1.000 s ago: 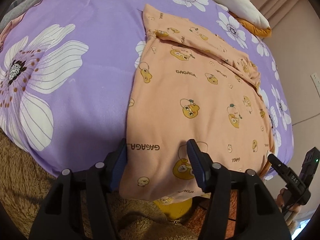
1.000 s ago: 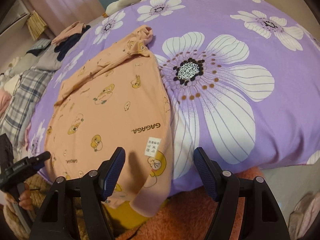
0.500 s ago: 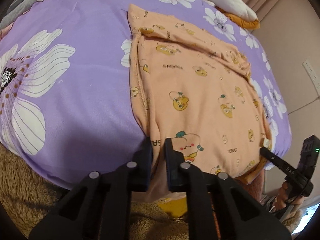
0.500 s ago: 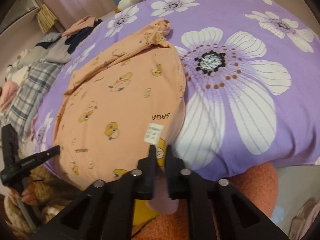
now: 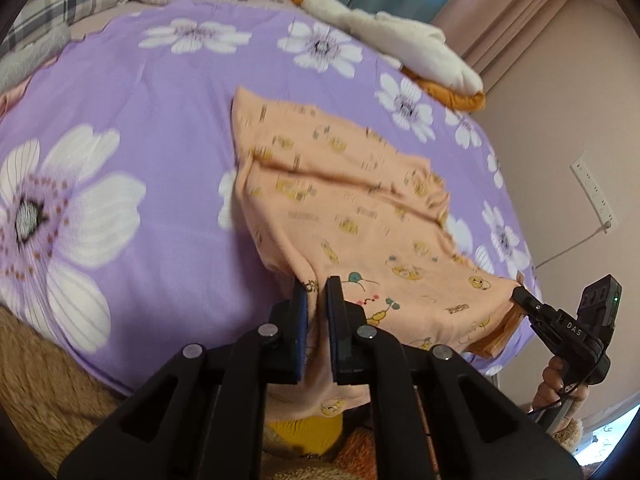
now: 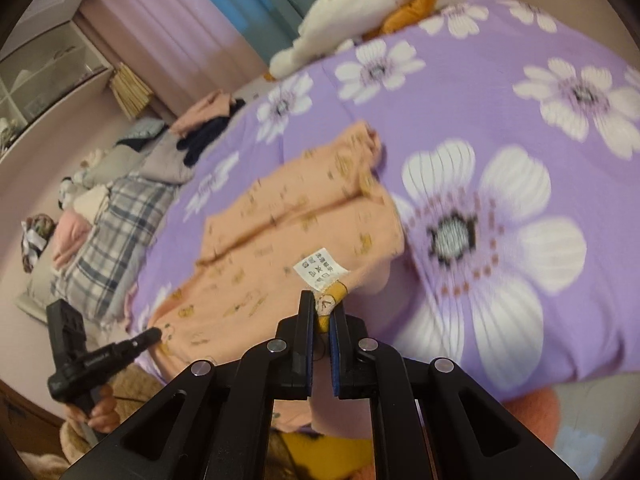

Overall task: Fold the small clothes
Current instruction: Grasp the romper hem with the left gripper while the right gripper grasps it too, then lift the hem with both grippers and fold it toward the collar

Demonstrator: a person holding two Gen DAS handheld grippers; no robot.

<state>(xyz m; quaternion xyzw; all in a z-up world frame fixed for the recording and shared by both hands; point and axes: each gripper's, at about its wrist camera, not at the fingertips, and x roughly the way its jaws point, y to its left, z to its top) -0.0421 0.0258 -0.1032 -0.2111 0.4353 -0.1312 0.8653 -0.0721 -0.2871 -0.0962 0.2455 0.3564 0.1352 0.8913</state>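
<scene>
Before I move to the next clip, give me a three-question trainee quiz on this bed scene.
1. True or false: both grippers are shut on the peach cartoon-print garment.
2. What white item sits just above the right gripper? A) sock B) care label C) button
3. Fill in: the left gripper pinches the garment's near ___.

Key: 1 true. 2 B, the care label. 3 edge; the garment lies on the purple floral bedspread.
</scene>
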